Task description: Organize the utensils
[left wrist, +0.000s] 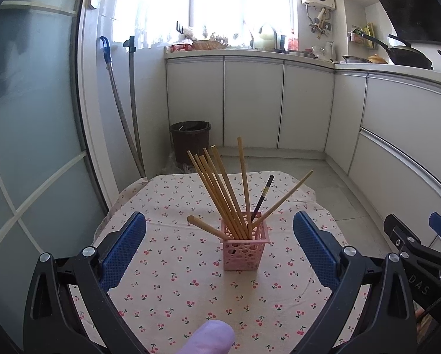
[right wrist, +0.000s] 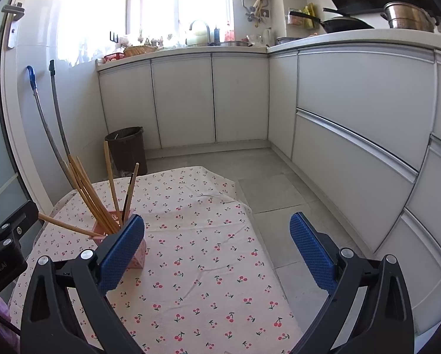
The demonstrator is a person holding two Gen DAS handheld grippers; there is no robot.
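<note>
A pink perforated holder [left wrist: 245, 243] is standing upright near the middle of a cherry-print worktop [left wrist: 176, 292], bristling with wooden chopsticks [left wrist: 220, 188] and one dark chopstick [left wrist: 261, 199], all splaying outward from it. The left gripper [left wrist: 219, 247] is hovering just short of the holder, its blue pads spread wide and holding nothing. The right gripper [right wrist: 217, 249] is hanging to the right of the holder, jaws likewise apart and empty, its left pad overlapping the holder in the right wrist view. No loose utensils are showing on the cloth around the holder, so the sorting appears to be at or near its end; if anything remains, it is likely tidying the fanned sticks, especially the one tilting low over the holder's left rim. That would call for a gentle approach, since the light holder could tip. Open cloth is lying on every side of the holder, though the worktop's far and right edges are dropping off to the tiled floor [right wrist: 279, 183], with a dark bin [left wrist: 191, 138] standing beyond the holder.
</note>
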